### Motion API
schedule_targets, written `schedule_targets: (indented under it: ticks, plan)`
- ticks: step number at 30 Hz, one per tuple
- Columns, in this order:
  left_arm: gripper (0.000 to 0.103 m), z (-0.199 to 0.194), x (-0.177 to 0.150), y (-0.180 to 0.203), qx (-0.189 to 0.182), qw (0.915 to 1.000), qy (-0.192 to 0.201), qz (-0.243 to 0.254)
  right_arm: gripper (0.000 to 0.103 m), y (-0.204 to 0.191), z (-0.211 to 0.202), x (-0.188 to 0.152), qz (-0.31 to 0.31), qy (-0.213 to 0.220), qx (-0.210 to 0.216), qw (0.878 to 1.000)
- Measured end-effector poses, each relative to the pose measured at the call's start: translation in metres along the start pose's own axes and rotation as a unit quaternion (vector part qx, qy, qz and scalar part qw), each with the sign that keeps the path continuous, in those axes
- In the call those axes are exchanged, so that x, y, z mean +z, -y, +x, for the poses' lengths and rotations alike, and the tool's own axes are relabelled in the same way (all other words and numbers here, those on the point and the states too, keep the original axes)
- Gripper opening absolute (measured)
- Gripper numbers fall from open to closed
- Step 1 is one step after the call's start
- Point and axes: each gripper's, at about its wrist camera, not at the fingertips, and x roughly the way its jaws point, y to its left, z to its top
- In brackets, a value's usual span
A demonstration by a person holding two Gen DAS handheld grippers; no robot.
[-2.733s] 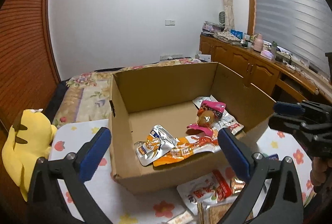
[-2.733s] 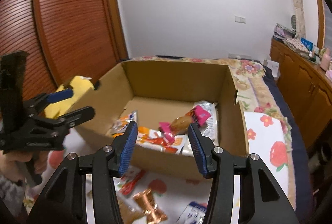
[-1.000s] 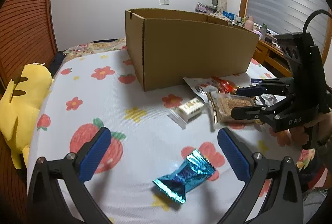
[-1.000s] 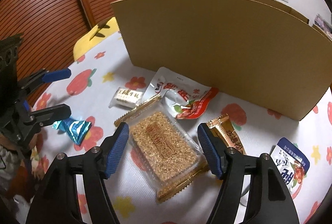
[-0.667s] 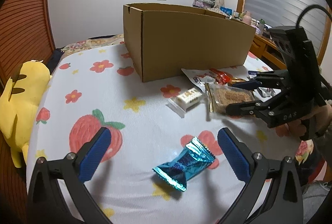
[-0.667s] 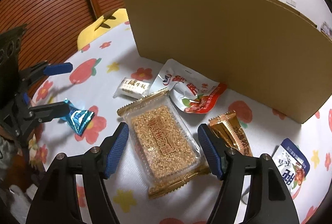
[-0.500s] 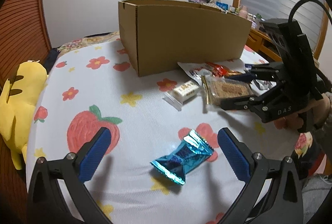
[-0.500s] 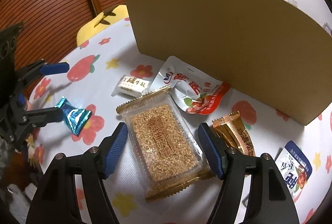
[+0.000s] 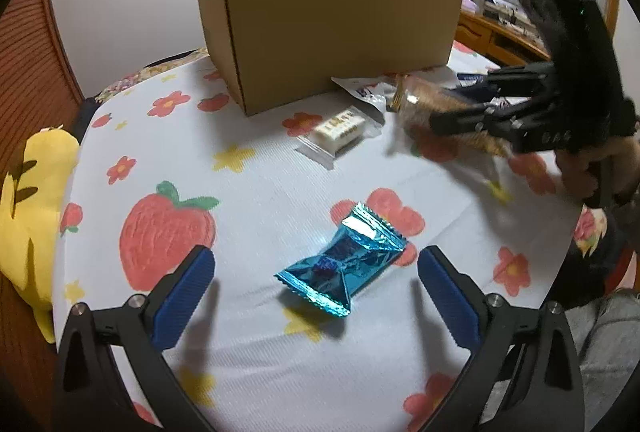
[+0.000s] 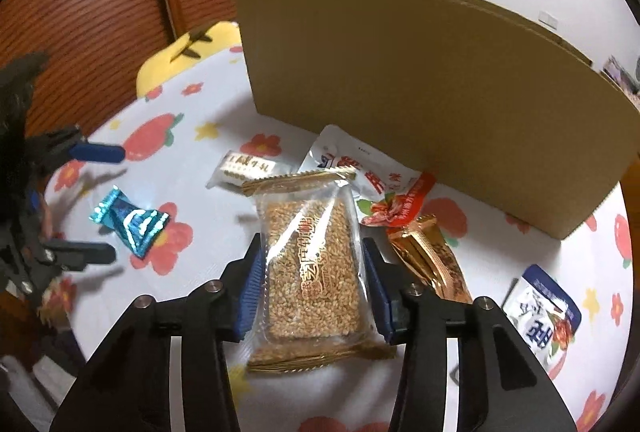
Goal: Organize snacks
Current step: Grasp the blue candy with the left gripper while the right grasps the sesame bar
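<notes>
Since the earlier frame the jaws of the right gripper (image 10: pixel 314 282) had just been closing, and the sesame bar packet (image 10: pixel 312 264) was now between them instead of lying free on the cloth. Going from left to right: the left gripper (image 9: pixel 316 294) stood wide open, its pads touching nothing, and the blue candy (image 9: pixel 344 274) lay just ahead of it, between the two fingers, with its long axis running slantwise across the gap. This candy was nearer to the left hand. The right gripper was clamped on the long sides of the packet, whose long axis pointed straight forward from the gripper. The cardboard box (image 10: pixel 420 91) stood beyond it, slightly to the right.
</notes>
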Motion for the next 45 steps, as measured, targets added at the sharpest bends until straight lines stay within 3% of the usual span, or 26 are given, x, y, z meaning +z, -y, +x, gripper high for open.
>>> schedule_targets:
  ticks: [2,8,13,19,35,36,38,39,45]
  plan:
    - [0.100,0.002,0.001,0.001,0.004,1.0000,-0.005,0.003,0.045,0.002,-0.005,-0.002,0.003,0.004,0.001,1.000]
    - [0.082,0.006,0.004,0.000,-0.004,0.9999,-0.011,-0.003,0.044,0.003,-0.003,-0.008,0.000,-0.002,-0.002,1.000]
    - [0.061,0.008,0.005,0.005,-0.014,0.9998,-0.016,0.003,0.045,0.003,0.004,-0.007,0.001,-0.008,-0.003,1.000]
    - [0.050,0.009,0.008,0.007,-0.012,0.9998,-0.015,0.001,0.046,0.000,0.017,-0.006,-0.002,-0.024,0.001,1.000]
    - [0.049,0.005,0.003,0.011,-0.006,0.9996,-0.023,-0.012,0.048,-0.005,0.019,-0.007,-0.015,-0.027,-0.012,0.999]
    - [0.048,0.005,0.003,0.012,-0.007,0.9996,-0.022,-0.012,0.048,-0.004,0.017,-0.007,-0.016,-0.027,-0.012,0.999]
    - [0.027,0.003,0.002,0.014,-0.010,0.9997,-0.017,-0.012,0.048,-0.004,0.018,-0.007,-0.016,-0.027,-0.013,0.999]
    - [0.023,0.002,0.002,0.015,-0.010,0.9998,-0.015,-0.012,0.048,-0.004,0.017,-0.007,-0.016,-0.027,-0.013,0.999]
    - [0.021,-0.006,0.003,0.024,-0.011,0.9998,0.009,-0.015,0.048,-0.004,0.017,-0.007,-0.016,-0.027,-0.012,0.999]
